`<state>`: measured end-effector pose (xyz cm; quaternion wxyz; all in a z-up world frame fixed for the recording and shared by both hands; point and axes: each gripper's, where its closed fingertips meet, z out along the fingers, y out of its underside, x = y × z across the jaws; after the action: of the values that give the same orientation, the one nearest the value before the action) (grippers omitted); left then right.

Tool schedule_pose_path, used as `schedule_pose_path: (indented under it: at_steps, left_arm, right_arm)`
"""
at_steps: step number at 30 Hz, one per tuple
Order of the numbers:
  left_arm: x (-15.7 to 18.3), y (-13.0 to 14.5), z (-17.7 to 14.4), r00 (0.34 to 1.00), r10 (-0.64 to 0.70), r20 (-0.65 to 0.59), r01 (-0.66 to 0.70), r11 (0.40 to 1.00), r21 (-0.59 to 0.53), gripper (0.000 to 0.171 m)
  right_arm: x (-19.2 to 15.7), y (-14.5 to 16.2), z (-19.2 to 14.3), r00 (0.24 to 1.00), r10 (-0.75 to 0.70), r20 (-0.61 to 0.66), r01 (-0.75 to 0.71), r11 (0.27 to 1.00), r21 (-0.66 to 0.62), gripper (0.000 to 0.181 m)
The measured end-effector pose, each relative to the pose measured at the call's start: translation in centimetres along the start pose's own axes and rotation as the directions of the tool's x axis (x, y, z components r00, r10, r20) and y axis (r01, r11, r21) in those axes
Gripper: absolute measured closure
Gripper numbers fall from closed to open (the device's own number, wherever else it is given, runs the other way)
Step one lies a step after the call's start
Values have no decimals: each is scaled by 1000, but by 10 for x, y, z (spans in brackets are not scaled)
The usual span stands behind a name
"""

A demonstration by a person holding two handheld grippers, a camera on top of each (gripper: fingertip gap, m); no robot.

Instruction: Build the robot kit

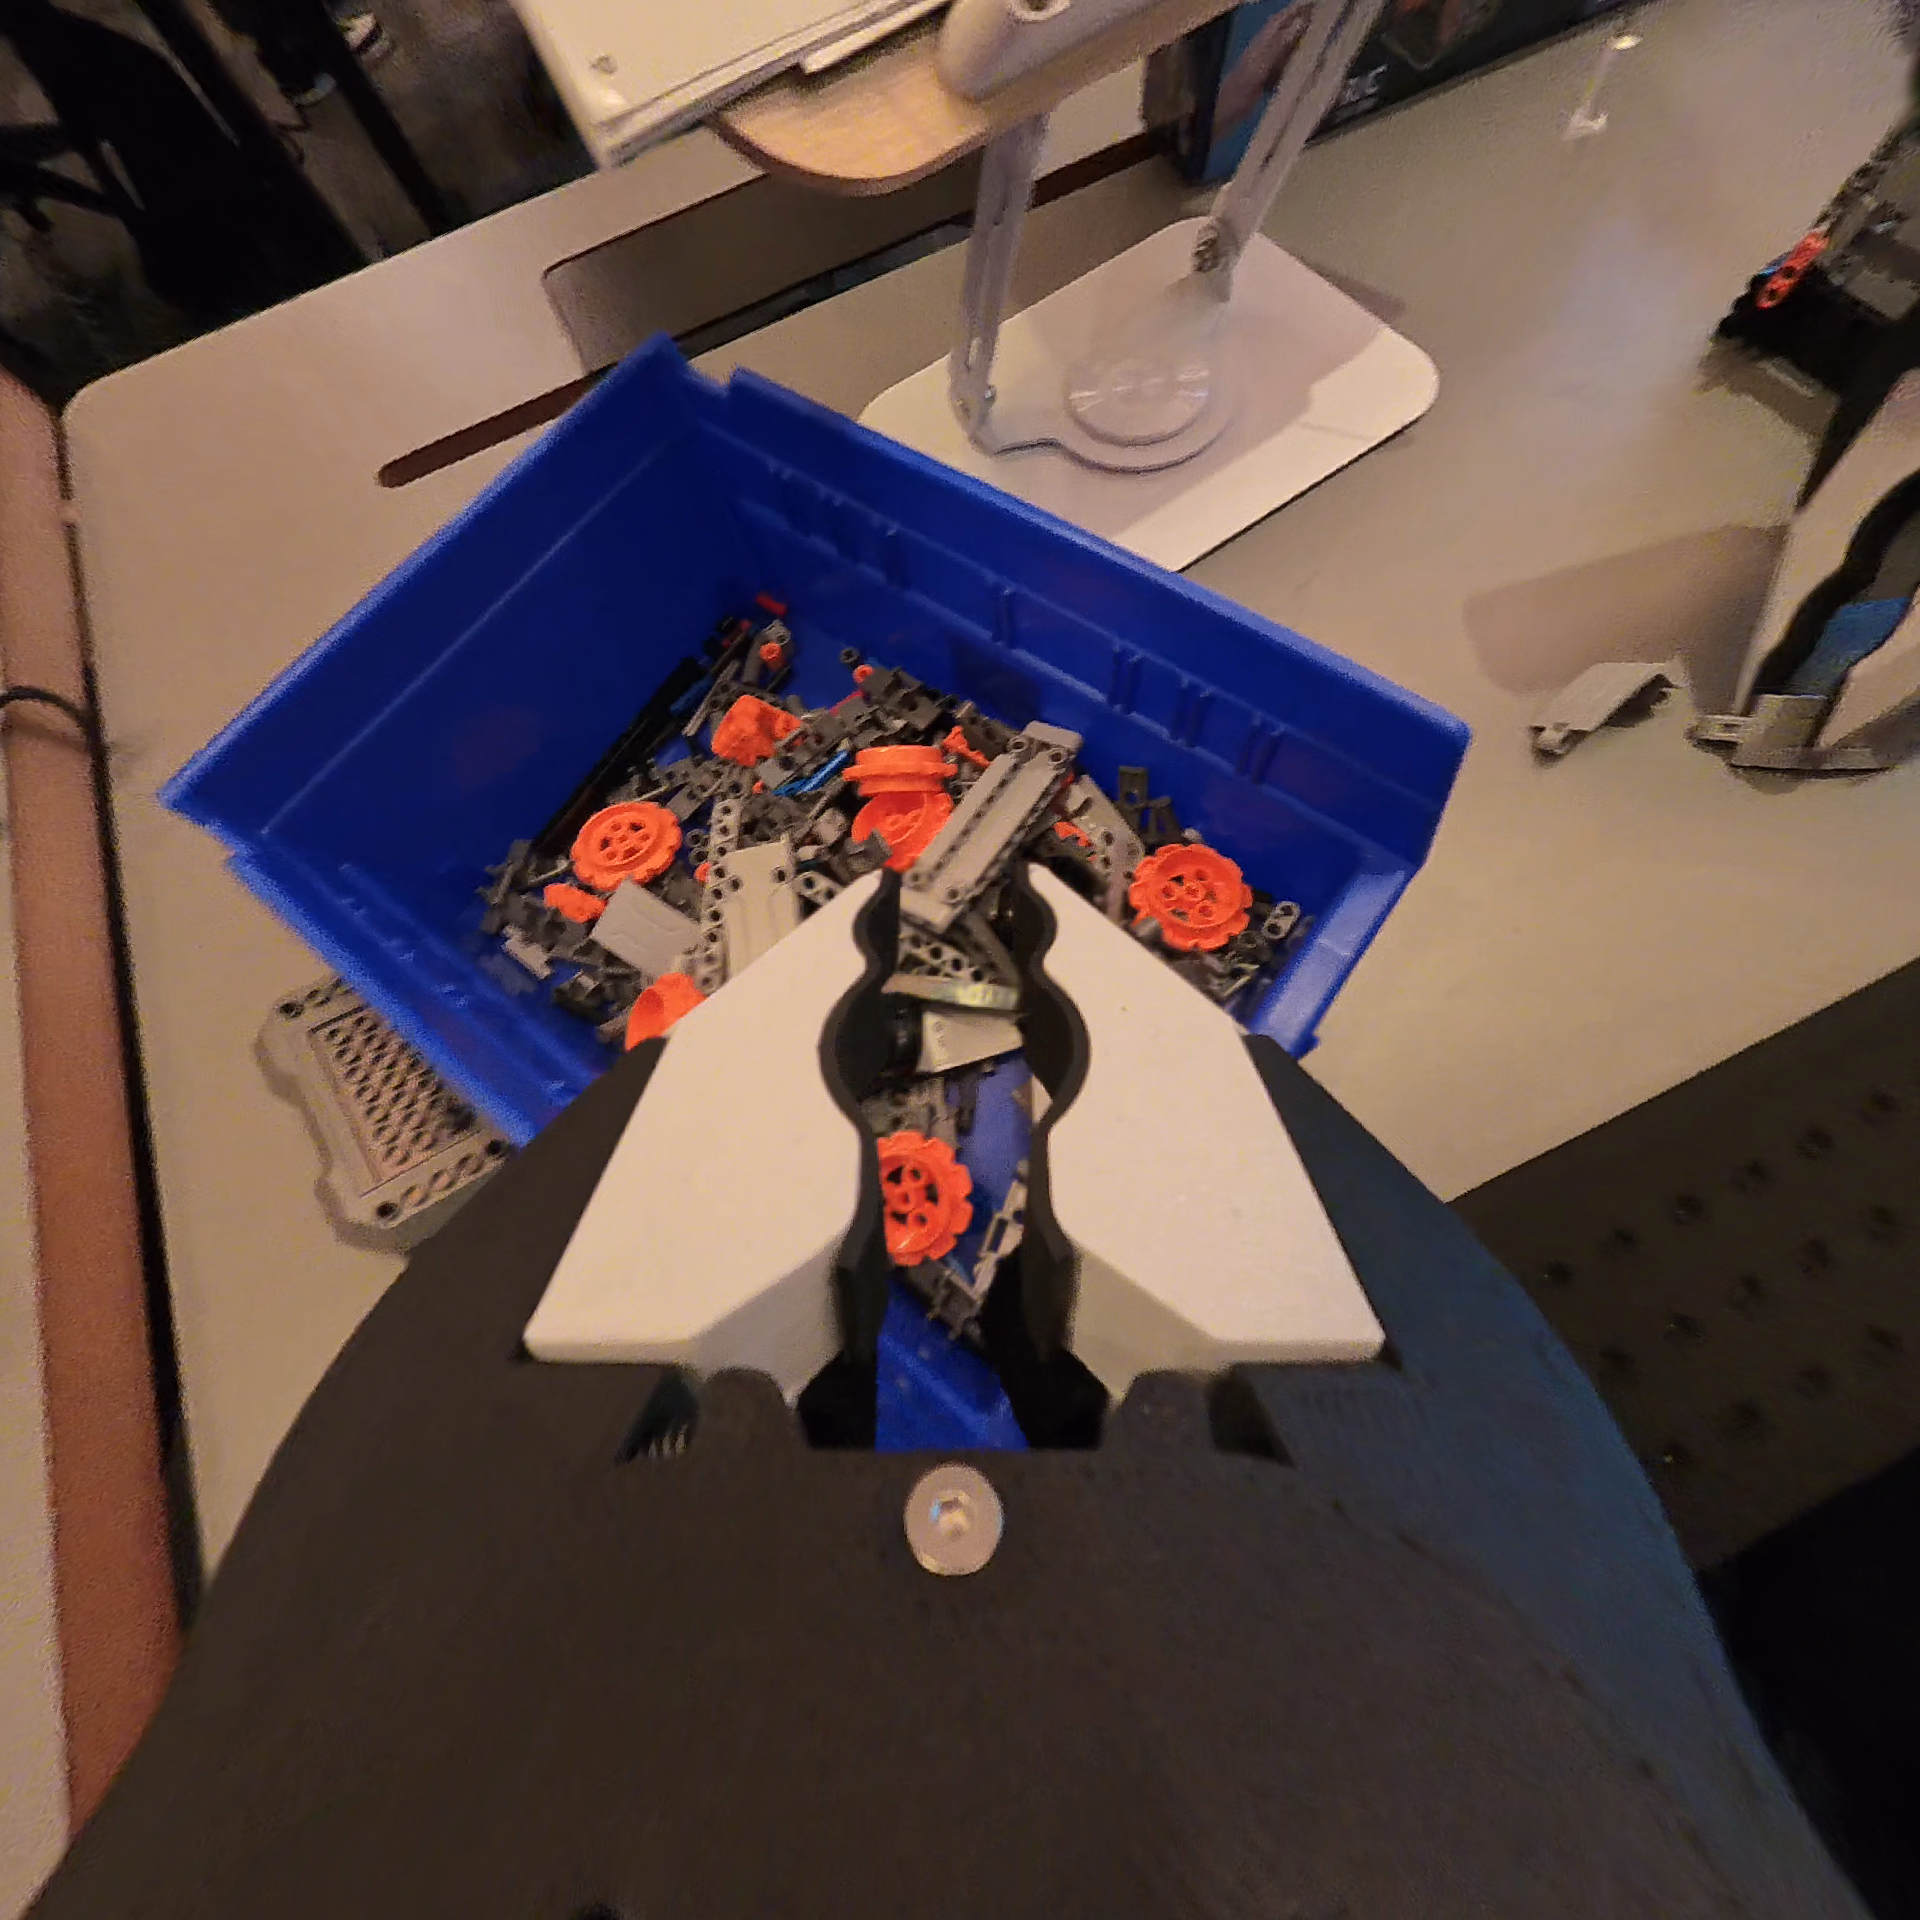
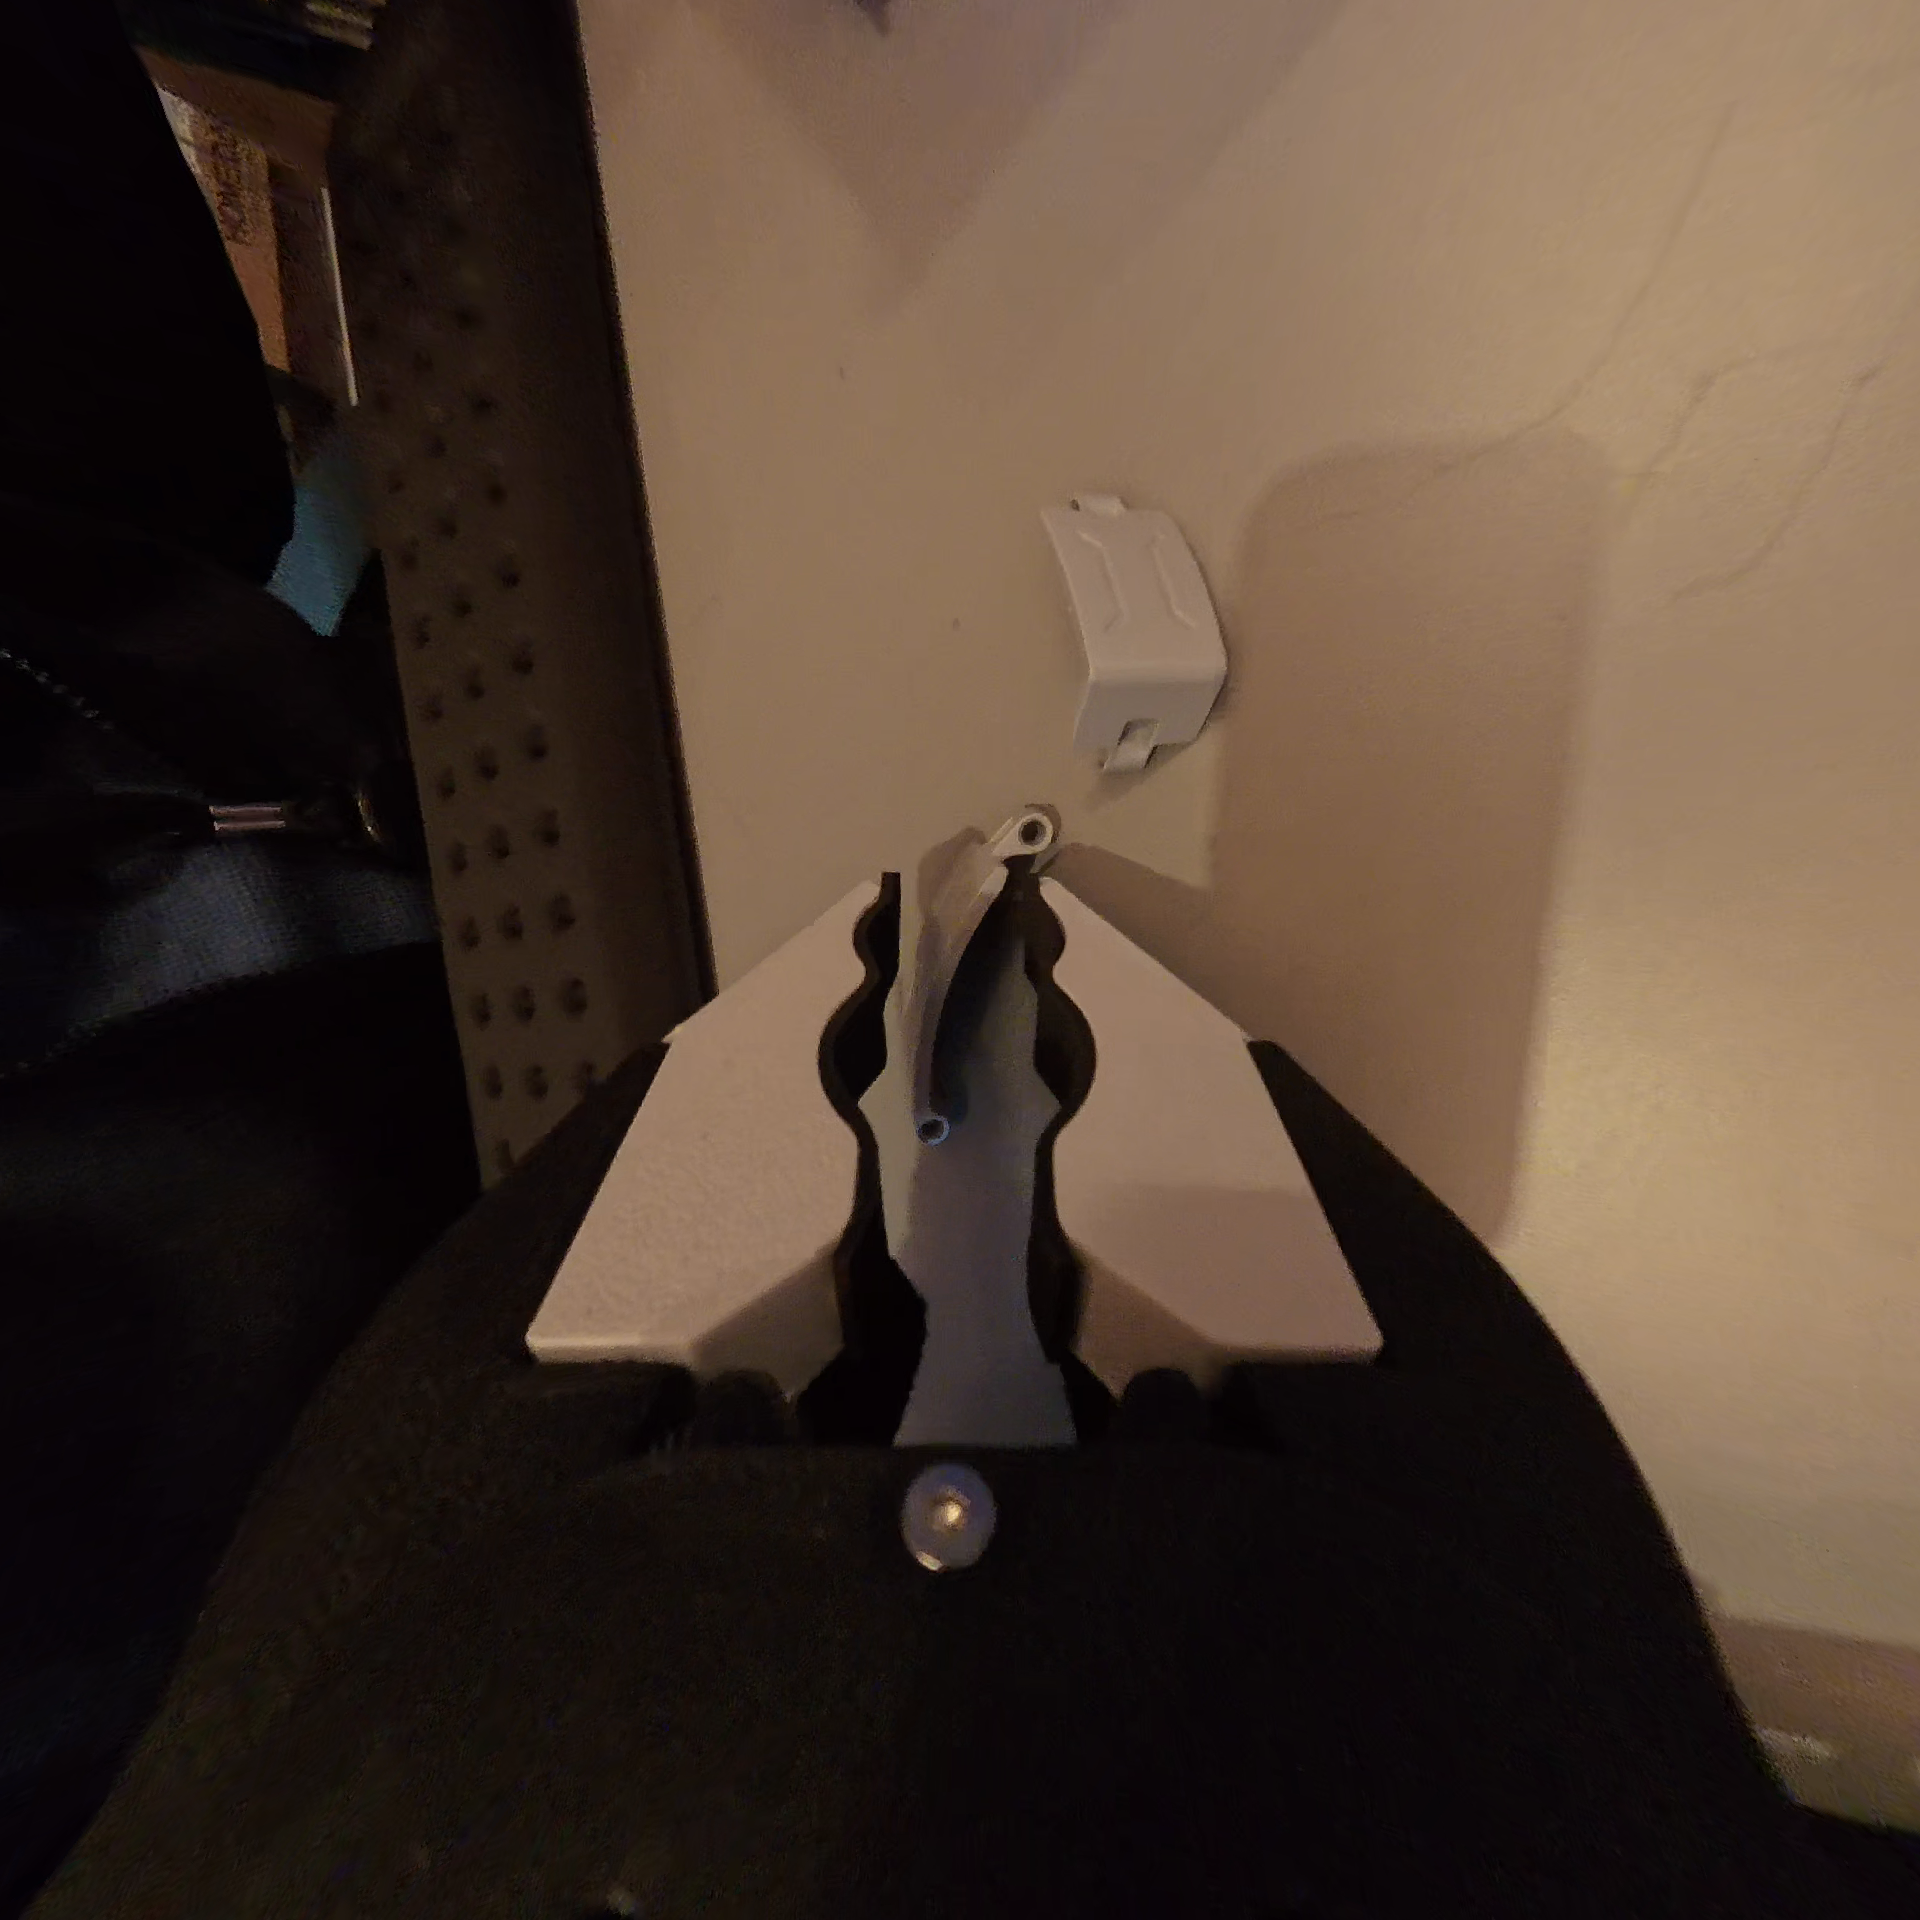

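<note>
My left gripper (image 1: pixel 956 878) reaches down into a blue bin (image 1: pixel 499 665) full of grey, black and orange building pieces. Its jaws stand a little apart, and the lower end of a long grey holed piece (image 1: pixel 992 810) sits between the tips. An orange toothed wheel (image 1: pixel 920 1195) shows through the gap lower down. My right gripper (image 2: pixel 958 881) is low over the pale table (image 2: pixel 1351 312), shut on a curved grey panel piece (image 2: pixel 961 956) whose holed end sticks out past the tips. It also shows in the left wrist view (image 1: pixel 1839 623) at the right edge.
A pale clip-like cover (image 2: pixel 1138 634) lies just beyond the right gripper. A grey perforated plate (image 1: pixel 384 1112) lies left of the bin. A white stand base (image 1: pixel 1299 416) is behind the bin. A dark model with red parts (image 1: pixel 1818 270) stands far right. A dark perforated board (image 1: pixel 1714 1195) borders the table. The tips of one gripper are about 30 cm away from the tips of the other. Measured from the fingertips, the orange toothed wheel (image 1: pixel 920 1195) is 12 cm or so from the left gripper and 35 cm from the right.
</note>
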<state>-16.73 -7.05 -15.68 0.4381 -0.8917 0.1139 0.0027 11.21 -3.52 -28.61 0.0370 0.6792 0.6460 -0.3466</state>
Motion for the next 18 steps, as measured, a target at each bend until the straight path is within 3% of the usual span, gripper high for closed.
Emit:
schedule_pose_path:
  at_steps: [5, 7, 13, 18]
  left_arm:
    - [-29, 17, -8, 997, -18, 79, 27, 993, -116, 147]
    - [-35, 32, -2, 997, -17, 78, 33, 976, -215, 145]
    - [-51, 76, 25, 995, 39, 97, 15, 867, -498, 143]
    - [-61, 78, 33, 990, 111, 84, -34, 781, -624, 139]
  right_arm:
    - [-6, -16, -11, 997, -74, -9, 74, 993, 93, 155]
    - [-6, -19, -13, 996, -88, -13, 89, 989, 120, 155]
    - [-6, -25, -19, 994, -111, -1, 109, 977, 182, 156]
    - [-8, -25, -19, 993, -117, 10, 113, 975, 193, 156]
